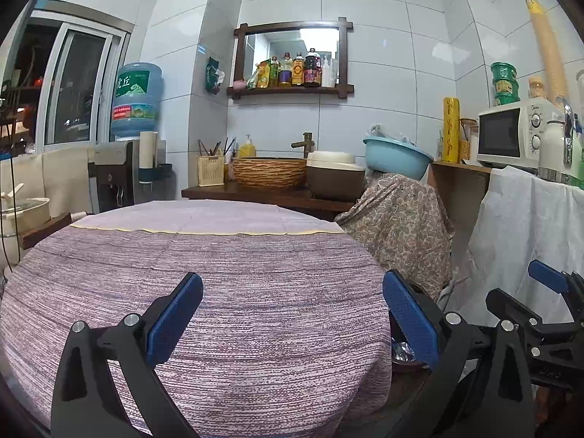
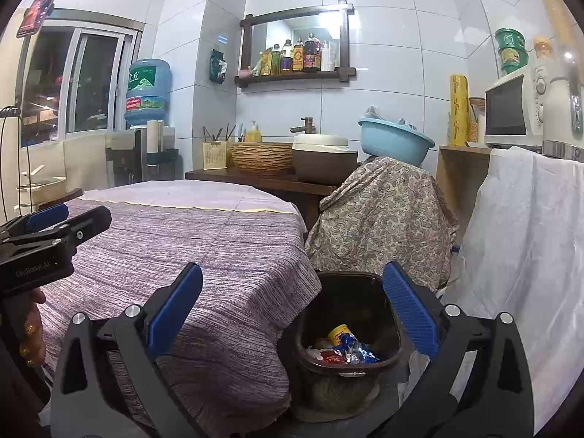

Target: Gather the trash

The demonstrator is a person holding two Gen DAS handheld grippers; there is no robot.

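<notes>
While both gape wide and empty, the right claw (image 2: 292, 325) hangs above the bin (image 2: 310, 332), the left claw (image 1: 292, 325) above the tablecloth (image 1: 255, 255).

A home kitchen: microwave (image 1: 509, 133), water dispenser bottle (image 1: 135, 99), sauce bottles (image 1: 303, 70) (on a wall shelf).

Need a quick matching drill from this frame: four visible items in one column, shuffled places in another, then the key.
Items
1. trash bin
2. blue basin
3. water jug
4. microwave

Places
A. on top of the dispenser by the window
B. on the floor beside the table, wrappers inside
C. on the wooden shelf at right
D. on top of the paisley-covered object

Pairs: 1-B, 2-D, 3-A, 4-C
</notes>
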